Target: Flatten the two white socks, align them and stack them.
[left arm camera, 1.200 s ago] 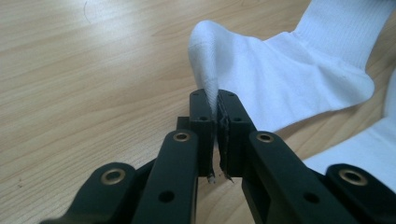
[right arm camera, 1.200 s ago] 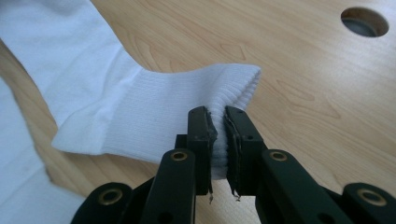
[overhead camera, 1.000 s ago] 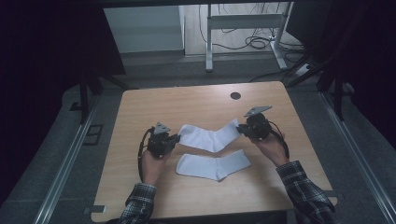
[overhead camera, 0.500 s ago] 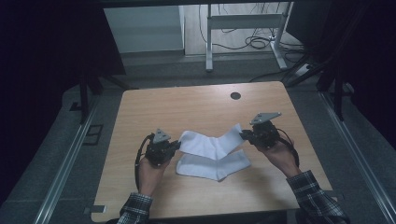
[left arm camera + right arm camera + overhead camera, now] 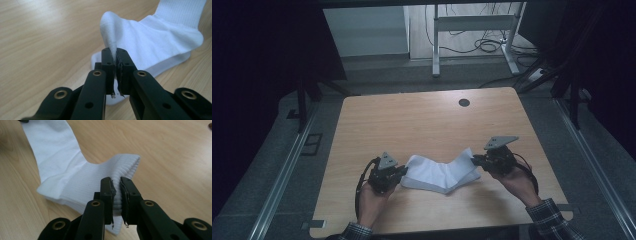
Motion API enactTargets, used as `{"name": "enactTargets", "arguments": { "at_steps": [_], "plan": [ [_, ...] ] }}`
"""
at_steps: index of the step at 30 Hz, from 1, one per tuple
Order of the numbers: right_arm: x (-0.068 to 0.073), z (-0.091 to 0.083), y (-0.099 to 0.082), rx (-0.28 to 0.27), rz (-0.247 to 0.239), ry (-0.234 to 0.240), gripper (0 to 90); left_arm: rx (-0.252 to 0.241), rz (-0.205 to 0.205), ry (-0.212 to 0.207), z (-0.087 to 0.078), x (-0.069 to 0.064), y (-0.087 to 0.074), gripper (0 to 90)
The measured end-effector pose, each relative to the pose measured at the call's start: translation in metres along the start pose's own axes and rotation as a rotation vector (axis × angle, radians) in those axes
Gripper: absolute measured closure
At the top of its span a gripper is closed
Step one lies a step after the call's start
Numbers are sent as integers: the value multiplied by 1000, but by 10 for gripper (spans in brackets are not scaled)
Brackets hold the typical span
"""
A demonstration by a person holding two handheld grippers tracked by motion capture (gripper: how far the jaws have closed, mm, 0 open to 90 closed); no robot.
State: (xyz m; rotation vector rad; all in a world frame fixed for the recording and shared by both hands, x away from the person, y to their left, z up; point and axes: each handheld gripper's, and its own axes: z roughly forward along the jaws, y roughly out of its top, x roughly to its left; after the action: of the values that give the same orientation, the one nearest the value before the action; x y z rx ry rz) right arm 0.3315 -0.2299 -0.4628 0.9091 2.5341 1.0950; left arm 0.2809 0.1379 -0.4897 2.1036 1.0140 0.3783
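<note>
The left gripper [image 5: 116, 53] clenched the toe of the upper white sock [image 5: 439, 170], the right gripper [image 5: 115, 183] its ribbed cuff. Stretched between them at the near tabletop [image 5: 422, 120], it lay over the lower sock [image 5: 172, 61], apparently to align the pair.

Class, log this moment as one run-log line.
left gripper: shut on sock toe | right gripper: shut on sock cuff | top sock: over second sock | table

We hold our left hand-held gripper [image 5: 401, 171] low at the near left, jaws pinched tight on a fold of white sock [image 5: 439, 172]. Our right hand-held gripper [image 5: 475, 160], opposite, clamps the sock's ribbed cuff, both forearms reaching in from below.
</note>
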Motion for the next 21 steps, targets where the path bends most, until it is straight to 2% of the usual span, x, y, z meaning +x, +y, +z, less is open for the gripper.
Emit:
{"name": "enactTargets", "arguments": {
  "at_steps": [5, 9, 14, 18, 21],
  "plan": [
    [2, 15, -12, 39, 11, 16, 794, 33, -3, 4, 7, 0, -8, 856],
    [1, 24, -18, 75, 4, 0, 792, 60, 6, 10, 12, -2, -11, 856],
    [-3, 30, -25, 92, 13, -12, 754, 97, 11, 33, 16, -7, -15, 836],
    [-5, 36, -32, 132, 15, -22, 689, 152, 22, 59, 20, -9, -19, 772],
    [-7, 35, -33, 130, 25, -27, 639, 155, 13, 74, 18, -10, -19, 666]
  ]
}}
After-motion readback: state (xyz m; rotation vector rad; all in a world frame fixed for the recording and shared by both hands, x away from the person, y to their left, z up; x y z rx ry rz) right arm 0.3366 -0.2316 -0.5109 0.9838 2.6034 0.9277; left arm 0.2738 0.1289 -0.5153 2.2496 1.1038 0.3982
